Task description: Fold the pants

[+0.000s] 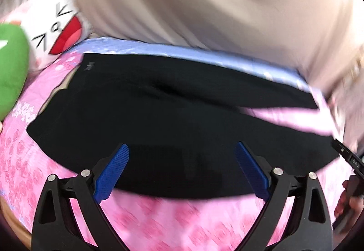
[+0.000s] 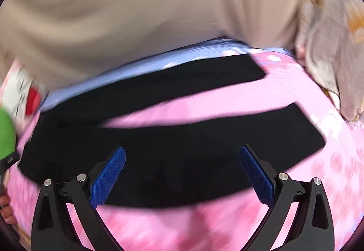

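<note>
Black pants (image 1: 159, 114) lie spread flat on a pink flowered bedspread (image 1: 159, 223). In the left wrist view the waistband end is at the left, and my left gripper (image 1: 182, 148) hovers open and empty over the near leg. In the right wrist view the two legs (image 2: 182, 137) spread apart toward the right, with pink cover between them. My right gripper (image 2: 182, 153) is open and empty above the near leg. Both views are motion-blurred.
A beige curtain or wall (image 1: 204, 0) rises behind the bed. A white cat-face pillow (image 1: 59, 23) and a green plush (image 1: 11, 64) lie at the left. A blue sheet strip (image 1: 204, 55) runs along the far edge. A pale blanket (image 2: 329, 46) is bunched at the right.
</note>
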{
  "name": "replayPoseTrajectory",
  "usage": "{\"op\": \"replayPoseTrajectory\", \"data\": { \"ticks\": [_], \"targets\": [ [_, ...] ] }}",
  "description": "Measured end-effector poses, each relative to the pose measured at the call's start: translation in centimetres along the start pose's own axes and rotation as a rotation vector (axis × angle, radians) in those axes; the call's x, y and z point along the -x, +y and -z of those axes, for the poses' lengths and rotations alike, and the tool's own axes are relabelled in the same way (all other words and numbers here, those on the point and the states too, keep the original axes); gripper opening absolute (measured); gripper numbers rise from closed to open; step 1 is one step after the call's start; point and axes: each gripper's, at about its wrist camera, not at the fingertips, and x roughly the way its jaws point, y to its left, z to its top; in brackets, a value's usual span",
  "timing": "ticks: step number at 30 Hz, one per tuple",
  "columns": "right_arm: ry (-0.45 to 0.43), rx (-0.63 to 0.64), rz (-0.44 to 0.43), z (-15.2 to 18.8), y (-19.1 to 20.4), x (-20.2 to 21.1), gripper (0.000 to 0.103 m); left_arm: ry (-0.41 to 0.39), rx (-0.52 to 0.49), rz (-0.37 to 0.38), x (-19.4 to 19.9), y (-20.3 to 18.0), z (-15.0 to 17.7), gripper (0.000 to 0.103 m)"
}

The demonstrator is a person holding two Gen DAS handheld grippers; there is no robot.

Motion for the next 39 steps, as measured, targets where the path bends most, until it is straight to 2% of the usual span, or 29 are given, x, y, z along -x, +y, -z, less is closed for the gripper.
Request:
{"op": "replayPoseTrajectory", "data": {
  "ticks": [2, 5, 7, 12, 14, 18, 21, 22, 23, 25, 26, 28, 35, 37, 39],
  "targets": [
    [0.011, -0.057, 0.014, -3.4, -3.9, -2.3, 0.098, -0.035, 0.027, -0.095, -0.4, 2.1, -2.2, 0.092],
    [0.033, -0.080, 0.052, -8.0, -7.9, -6.3, 0.098, -0.107, 0.036, -0.284, -1.1, 4.9, -5.7, 0.093],
    [0.037, -0.060, 0.075, -10.4, -9.0, -8.7, 0.098, -0.108, 0.057, -0.331, -2.1, 6.5, -7.5, 0.093],
    [0.058, -0.006, 0.111, -16.1, -11.0, -15.9, 0.098, -0.096, 0.098, -0.407, -4.7, 8.9, -10.0, 0.093],
    [0.083, 0.005, 0.111, -17.3, -11.6, -18.5, 0.098, -0.092, 0.108, -0.401, -5.4, 9.3, -10.1, 0.094],
    [0.137, 0.060, 0.149, -18.5, -12.2, -22.7, 0.098, -0.071, 0.117, -0.396, -7.8, 10.3, -10.5, 0.095],
    [0.167, 0.088, 0.129, -19.1, -12.5, -24.6, 0.097, -0.055, 0.127, -0.405, -9.4, 11.3, -11.1, 0.095],
    [0.172, 0.092, 0.124, -19.1, -12.5, -25.0, 0.092, -0.054, 0.125, -0.410, -10.0, 11.7, -11.4, 0.095],
    [0.180, 0.098, 0.094, -19.1, -12.5, -25.4, 0.074, -0.052, 0.119, -0.419, -10.3, 11.9, -11.5, 0.095],
    [0.177, 0.109, 0.076, -19.0, -12.3, -25.6, 0.064, -0.046, 0.112, -0.430, -11.3, 12.5, -12.0, 0.095],
    [0.161, 0.116, 0.072, -18.9, -12.2, -25.3, 0.040, -0.042, 0.114, -0.428, -11.8, 12.9, -12.4, 0.095],
    [0.155, 0.089, 0.010, -18.8, -12.5, -24.8, 0.017, -0.042, 0.121, -0.432, -12.5, 13.9, -13.3, 0.095],
    [0.043, 0.123, 0.023, -17.7, -11.1, -19.5, 0.012, -0.013, 0.100, -0.498, -17.9, 19.1, -19.1, 0.095],
    [0.025, 0.115, 0.021, -17.4, -10.8, -18.1, 0.012, 0.040, 0.102, -0.503, -20.4, 20.6, -20.2, 0.095],
    [0.025, 0.118, 0.031, -17.0, -10.5, -17.2, 0.013, 0.087, 0.113, -0.469, -22.6, 21.6, -20.7, 0.094]
  ]
}}
